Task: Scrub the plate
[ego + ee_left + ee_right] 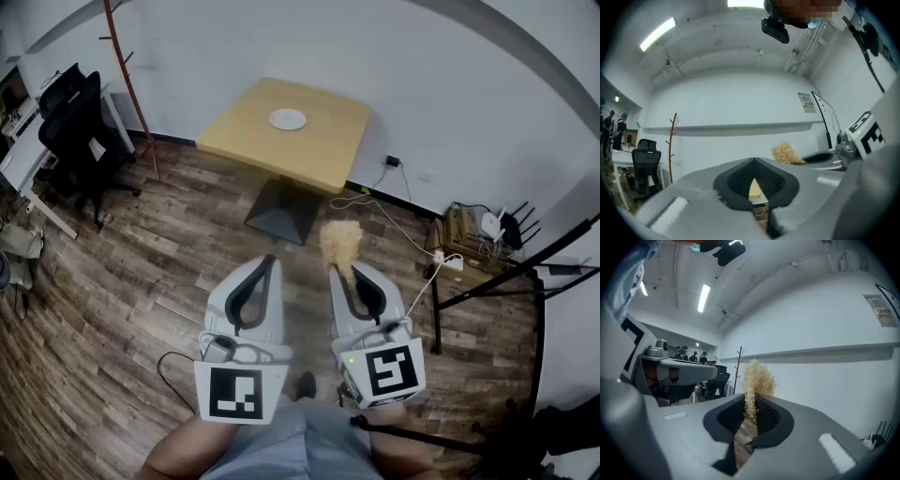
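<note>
Your right claw (345,270) is clenched on the straw-coloured fibrous scrub pad (339,242), with the tuft sticking out past the tips. Your left claw (269,261) is closed on nothing. The small round white plate (288,119) sits alone on the square light-wood counter (328,155), well ahead of both claws, so no scrubbing yet. Close the gap first and grip the pad firmly. You'll probably want the left claw steadying the plate's rim so it won't skate, then rub tuft-down in circles.

square wooden table (319,155) on dark pedestal base, white plate (288,119) lying near its middle, wood-plank floor (141,272) beneath
</note>
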A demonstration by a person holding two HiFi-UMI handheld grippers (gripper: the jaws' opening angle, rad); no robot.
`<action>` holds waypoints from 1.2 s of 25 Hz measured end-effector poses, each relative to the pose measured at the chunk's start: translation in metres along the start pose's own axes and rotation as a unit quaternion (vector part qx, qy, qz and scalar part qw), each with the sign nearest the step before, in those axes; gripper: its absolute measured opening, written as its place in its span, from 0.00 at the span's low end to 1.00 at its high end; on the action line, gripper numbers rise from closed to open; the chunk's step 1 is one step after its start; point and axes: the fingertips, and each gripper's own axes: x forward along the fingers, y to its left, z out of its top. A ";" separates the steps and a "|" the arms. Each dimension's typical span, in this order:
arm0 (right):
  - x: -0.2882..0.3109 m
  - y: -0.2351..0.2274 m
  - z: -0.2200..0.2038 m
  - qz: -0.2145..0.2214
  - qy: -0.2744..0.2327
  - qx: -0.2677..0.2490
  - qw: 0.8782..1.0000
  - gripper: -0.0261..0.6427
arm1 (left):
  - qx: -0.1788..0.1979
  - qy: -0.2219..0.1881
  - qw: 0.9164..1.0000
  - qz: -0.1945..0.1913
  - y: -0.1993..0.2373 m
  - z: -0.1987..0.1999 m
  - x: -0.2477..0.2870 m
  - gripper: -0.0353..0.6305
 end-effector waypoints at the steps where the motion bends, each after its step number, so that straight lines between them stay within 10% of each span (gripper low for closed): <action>1: 0.000 -0.001 -0.001 0.001 -0.001 0.000 1.000 0.10 | 0.000 -0.001 1.000 0.001 -0.001 0.000 0.001 0.09; 30: -0.010 -0.082 -0.051 0.009 0.016 0.057 0.998 0.10 | -0.002 0.046 0.998 0.040 -0.039 -0.037 0.042 0.09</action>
